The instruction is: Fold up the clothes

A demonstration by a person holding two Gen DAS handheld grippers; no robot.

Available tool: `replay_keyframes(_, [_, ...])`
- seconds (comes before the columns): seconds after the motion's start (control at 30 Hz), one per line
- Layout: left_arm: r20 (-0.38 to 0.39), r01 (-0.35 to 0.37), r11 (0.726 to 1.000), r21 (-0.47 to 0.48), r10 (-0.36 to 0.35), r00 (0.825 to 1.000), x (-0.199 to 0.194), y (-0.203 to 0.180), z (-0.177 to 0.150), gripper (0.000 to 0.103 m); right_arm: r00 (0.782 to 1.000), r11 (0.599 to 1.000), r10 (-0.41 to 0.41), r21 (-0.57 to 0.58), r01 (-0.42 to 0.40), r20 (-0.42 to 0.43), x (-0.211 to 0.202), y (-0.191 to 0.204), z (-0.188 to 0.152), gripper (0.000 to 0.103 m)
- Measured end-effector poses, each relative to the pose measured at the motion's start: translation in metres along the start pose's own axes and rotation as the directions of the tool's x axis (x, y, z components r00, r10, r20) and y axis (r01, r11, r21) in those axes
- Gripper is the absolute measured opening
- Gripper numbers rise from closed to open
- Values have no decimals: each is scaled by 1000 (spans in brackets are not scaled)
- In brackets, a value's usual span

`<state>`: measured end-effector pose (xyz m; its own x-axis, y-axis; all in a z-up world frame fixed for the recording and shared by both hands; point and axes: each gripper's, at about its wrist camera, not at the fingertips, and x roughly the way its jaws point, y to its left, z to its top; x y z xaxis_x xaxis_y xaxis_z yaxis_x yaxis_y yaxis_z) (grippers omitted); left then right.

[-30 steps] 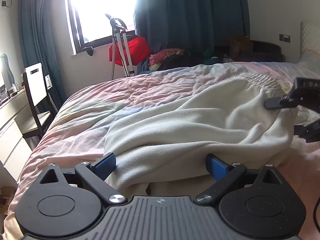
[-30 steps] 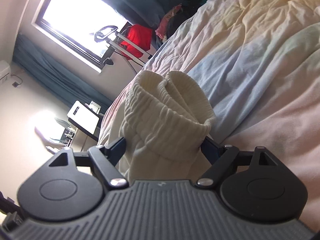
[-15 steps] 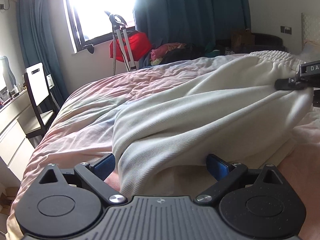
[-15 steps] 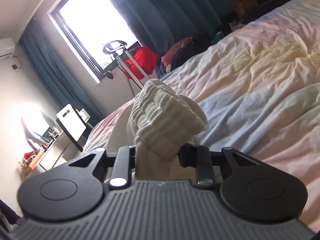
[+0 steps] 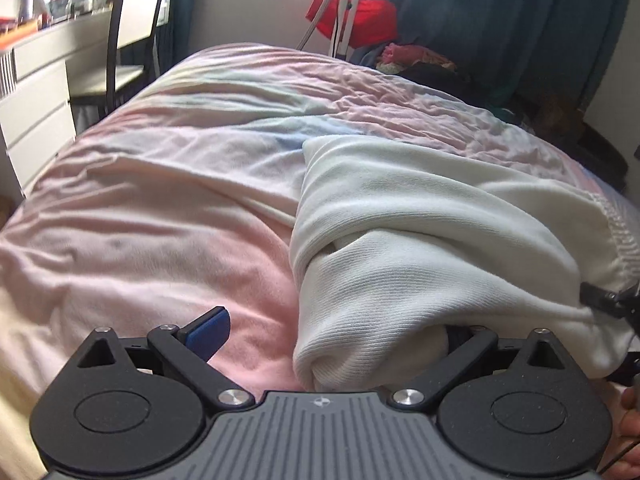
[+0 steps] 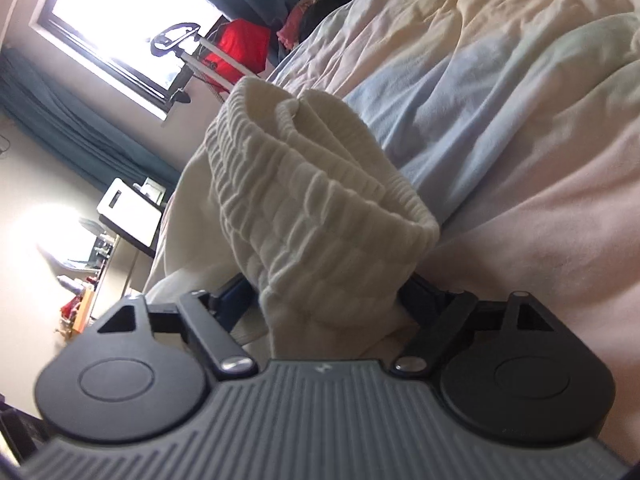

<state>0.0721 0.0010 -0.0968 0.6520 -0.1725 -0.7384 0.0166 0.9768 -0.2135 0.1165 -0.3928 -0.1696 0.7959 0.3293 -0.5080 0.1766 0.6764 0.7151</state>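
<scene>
A cream knit garment (image 5: pixel 432 240) lies folded over itself on the pastel bed cover (image 5: pixel 160 208). My left gripper (image 5: pixel 332 332) is open; its left finger (image 5: pixel 208 330) is bare over the cover, and a rolled edge of the garment lies between the jaws, hiding the right finger. In the right wrist view my right gripper (image 6: pixel 326 300) stands open around the garment's ribbed elastic waistband (image 6: pixel 320 208), which bunches up between the wide-apart jaws. The tip of the right gripper (image 5: pixel 608 300) shows at the left wrist view's right edge, against the garment.
A white dresser (image 5: pixel 36 92) and a chair (image 5: pixel 132 32) stand left of the bed. A red bag (image 5: pixel 360 12) on a stand, a clothes pile (image 5: pixel 416 56) and dark teal curtains (image 5: pixel 500 20) are beyond the bed's far edge.
The garment's waistband end has been brought over toward the hem, so it lies doubled. The right gripper, shut on the waistband half a second ago, has opened. The left gripper has shifted left.
</scene>
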Motion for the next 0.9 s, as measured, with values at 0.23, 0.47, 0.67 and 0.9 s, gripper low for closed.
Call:
replay_keyframes(0.23, [-76, 145, 987, -65, -149, 986, -5, 11, -5, 99, 998, 994, 65, -85, -64, 12, -2, 19, 0, 89])
replay_keyframes(0.47, [-43, 190, 976, -103, -196, 980, -12, 15, -3, 99, 956, 951, 275, -176, -254, 106, -32, 43, 3, 89])
replay_keyframes(0.67, [-10, 201, 976, -87, -202, 979, -21, 14, -1, 97, 996, 995, -28, -93, 20, -81, 10, 13, -3, 89])
replay_keyframes(0.9, [31, 261, 959, -107, -259, 965, -26, 13, 3, 99, 996, 974, -60, -220, 44, -68, 2, 34, -8, 62])
